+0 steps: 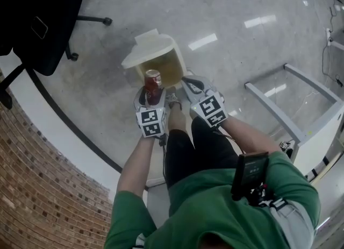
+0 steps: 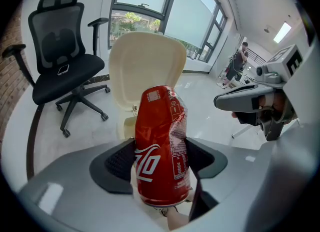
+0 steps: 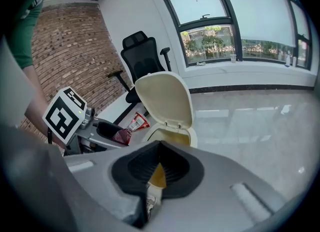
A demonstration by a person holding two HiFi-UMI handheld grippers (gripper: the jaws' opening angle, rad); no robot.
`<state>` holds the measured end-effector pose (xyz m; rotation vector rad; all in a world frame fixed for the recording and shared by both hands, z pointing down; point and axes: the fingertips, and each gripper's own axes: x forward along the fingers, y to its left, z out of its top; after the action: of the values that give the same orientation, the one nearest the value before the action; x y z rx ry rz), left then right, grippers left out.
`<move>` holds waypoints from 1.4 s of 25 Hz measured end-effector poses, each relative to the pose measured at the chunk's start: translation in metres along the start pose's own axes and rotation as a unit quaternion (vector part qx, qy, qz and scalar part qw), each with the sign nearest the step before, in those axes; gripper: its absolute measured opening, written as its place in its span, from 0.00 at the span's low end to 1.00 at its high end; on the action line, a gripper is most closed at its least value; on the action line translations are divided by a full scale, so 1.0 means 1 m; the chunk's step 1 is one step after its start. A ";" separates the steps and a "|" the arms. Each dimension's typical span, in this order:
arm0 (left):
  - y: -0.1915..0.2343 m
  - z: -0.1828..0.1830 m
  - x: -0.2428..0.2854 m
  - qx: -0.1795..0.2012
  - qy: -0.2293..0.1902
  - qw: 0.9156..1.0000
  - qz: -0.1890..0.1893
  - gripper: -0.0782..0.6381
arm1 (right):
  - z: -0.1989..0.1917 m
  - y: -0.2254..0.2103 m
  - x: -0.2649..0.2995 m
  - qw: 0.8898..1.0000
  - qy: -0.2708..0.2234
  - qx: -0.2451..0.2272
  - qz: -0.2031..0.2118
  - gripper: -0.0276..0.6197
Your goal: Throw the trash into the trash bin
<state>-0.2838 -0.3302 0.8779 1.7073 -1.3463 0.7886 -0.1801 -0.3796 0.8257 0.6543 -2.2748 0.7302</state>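
A brick wall [image 1: 48,189] runs along the left edge of the room. Far left stands a black office chair [image 1: 43,22] on its castors, well apart from everything else.

The person in the green top [image 1: 215,205] stands over a cream trash bin [image 1: 177,54] on the glossy grey floor [image 1: 242,6]. The bin's lid [image 1: 148,46] is tipped up and back, so the yellowish inside is open.

The left gripper [image 1: 152,96] is clamped on a red soda can [image 1: 153,78]. The left gripper view shows the two dark pads [image 2: 116,162] pressing on either side of the can's lower half. The can is dented and creased along one side. It stands roughly upright in the grip, top end away from the person. It is held in the air at the near left edge of the bin's mouth, close to the rim and not inside the bin.

Just to the right, the right gripper [image 1: 189,85] reaches out beside the bin's near right corner. Its own view shows its pads meeting at the tips with nothing caught between them. Only a thin wedge of the bin's yellow interior shows through below the contact.

Far right, a white metal frame [image 1: 301,113] stands on the floor, away from the bin.
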 end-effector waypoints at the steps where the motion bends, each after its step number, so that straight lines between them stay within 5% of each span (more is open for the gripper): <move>1: 0.000 -0.002 0.005 0.000 0.001 1.000 0.000 0.57 | -0.004 -0.002 0.003 1.000 0.001 0.001 -0.001 0.05; 17: 0.001 -0.010 0.086 -0.010 0.008 1.000 -0.009 0.57 | -0.053 -0.034 0.038 1.000 0.016 0.015 -0.011 0.05; 35: 0.004 -0.024 0.141 -0.035 0.064 0.997 -0.017 0.57 | -0.080 -0.054 0.047 0.999 0.025 0.027 -0.019 0.05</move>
<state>-0.2539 -0.3757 1.0097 1.5933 -1.2414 0.8081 -0.1440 -0.3791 0.9267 0.6944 -2.1972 0.7839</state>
